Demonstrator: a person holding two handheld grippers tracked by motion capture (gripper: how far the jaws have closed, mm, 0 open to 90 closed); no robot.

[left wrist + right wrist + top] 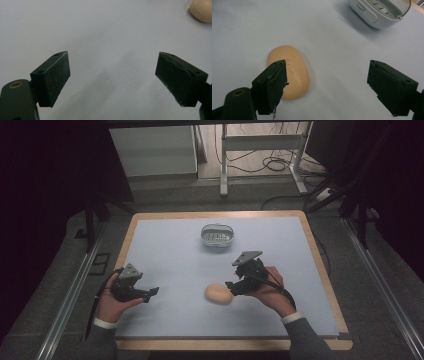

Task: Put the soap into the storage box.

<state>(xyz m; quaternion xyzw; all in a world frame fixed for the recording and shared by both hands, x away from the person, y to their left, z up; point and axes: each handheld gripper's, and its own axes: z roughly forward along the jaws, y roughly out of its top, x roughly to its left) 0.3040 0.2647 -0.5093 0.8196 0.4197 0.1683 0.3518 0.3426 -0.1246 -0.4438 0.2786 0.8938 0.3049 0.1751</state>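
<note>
Peach-coloured oval soap bar (218, 294) lying flat on pale blue tabletop (170, 255), near its front middle. Right gripper (231, 287) just beside it, jaws wide apart, empty. Left gripper (151, 293) well apart, likewise wide, empty. White oval plastic soap dish (218, 235) farther back.

No words, letters, numbers or signs you can read anywhere, none on the peach soap bar (292, 75), none on the white soap dish (379, 11), none on your worktop (165, 270).
</note>
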